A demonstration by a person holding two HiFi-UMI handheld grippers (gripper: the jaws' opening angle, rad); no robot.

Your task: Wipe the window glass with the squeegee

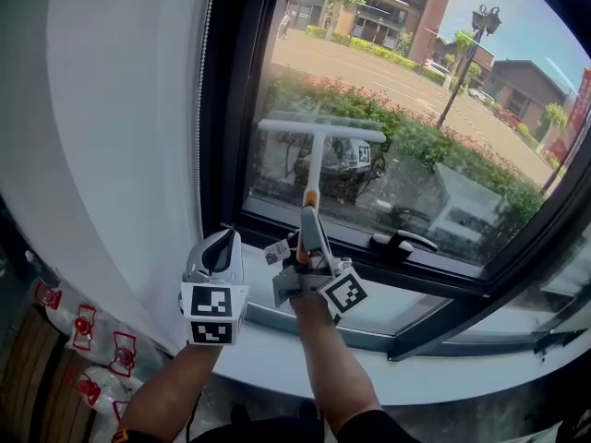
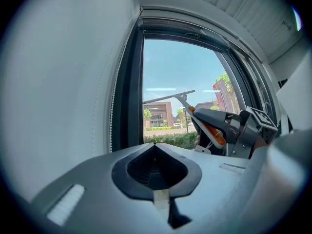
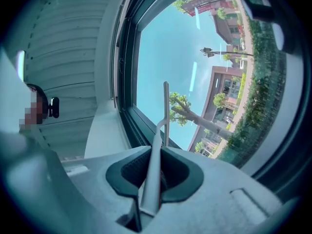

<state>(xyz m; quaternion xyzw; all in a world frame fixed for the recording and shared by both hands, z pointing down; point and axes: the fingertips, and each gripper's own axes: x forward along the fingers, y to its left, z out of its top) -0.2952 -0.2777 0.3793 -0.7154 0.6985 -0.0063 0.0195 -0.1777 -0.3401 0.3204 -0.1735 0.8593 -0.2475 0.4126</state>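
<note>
Right claw (image 1: 308,247) pinches squeegee (image 1: 315,160) handle; left claw (image 1: 220,247) pressed together, empty. Advice: keep blade flat on window glass (image 1: 434,90), with even pressure.

You are indoors, in a room at a big dark-framed window (image 1: 416,183): white blind (image 1: 129,109) left of it, white sill (image 1: 443,381) below it, street (image 1: 369,72), hedges (image 1: 443,146) and brick buildings (image 1: 388,7) beyond it.

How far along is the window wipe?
Grasp is done: the right tongs are shut on the squeegee handle. In hand: its blade sits at the lower window glass; contact looks likely. The left tongs hang shut and empty near the sill. What's left is unclear: the glass shows no marks telling wiped from unwiped.
</note>
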